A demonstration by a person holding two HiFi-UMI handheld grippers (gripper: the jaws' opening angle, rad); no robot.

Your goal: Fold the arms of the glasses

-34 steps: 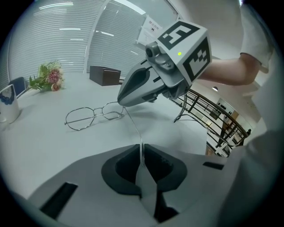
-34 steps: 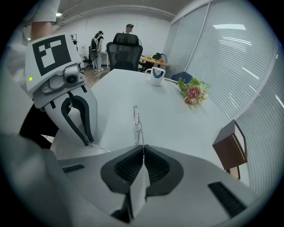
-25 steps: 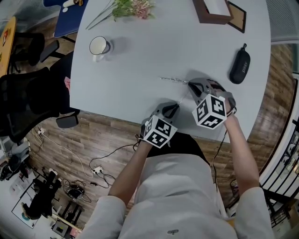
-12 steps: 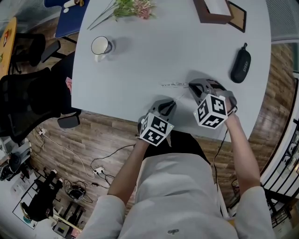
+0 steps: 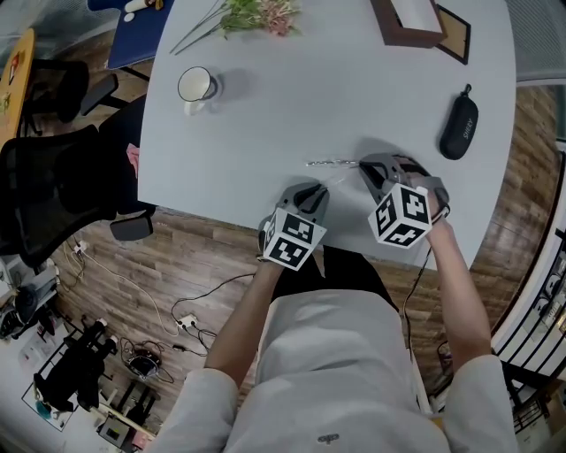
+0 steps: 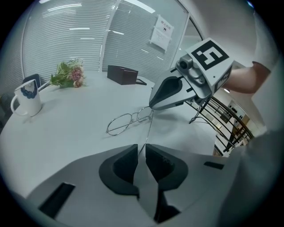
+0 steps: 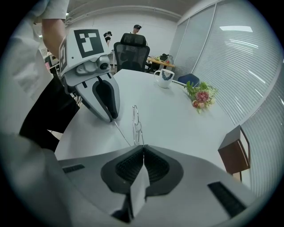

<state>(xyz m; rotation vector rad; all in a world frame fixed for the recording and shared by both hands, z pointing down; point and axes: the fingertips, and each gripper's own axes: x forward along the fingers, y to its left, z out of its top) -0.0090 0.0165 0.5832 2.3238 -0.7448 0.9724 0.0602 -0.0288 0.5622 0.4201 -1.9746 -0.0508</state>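
Thin wire-rimmed glasses (image 5: 331, 163) lie on the grey table (image 5: 265, 115) near its front edge. My right gripper (image 5: 363, 167) is shut on the frame's right end, with the lenses (image 7: 136, 119) standing just beyond its jaws. One thin arm (image 6: 147, 133) runs from that end back to my left gripper (image 5: 316, 191), which is shut on the arm's tip. In the left gripper view the wire enters the narrow slit between the pads (image 6: 128, 162). The two grippers sit close together, the left one nearer the table edge.
A white mug (image 5: 196, 86) stands at the far left, with flowers (image 5: 243, 15) behind it. At the back is a brown box (image 5: 409, 19), and a black glasses case (image 5: 458, 126) lies at the right. A black office chair (image 5: 44, 195) stands left of the table.
My left gripper has shifted left along the table's front edge with the arm's tip in it. The right gripper has kept still on the frame.
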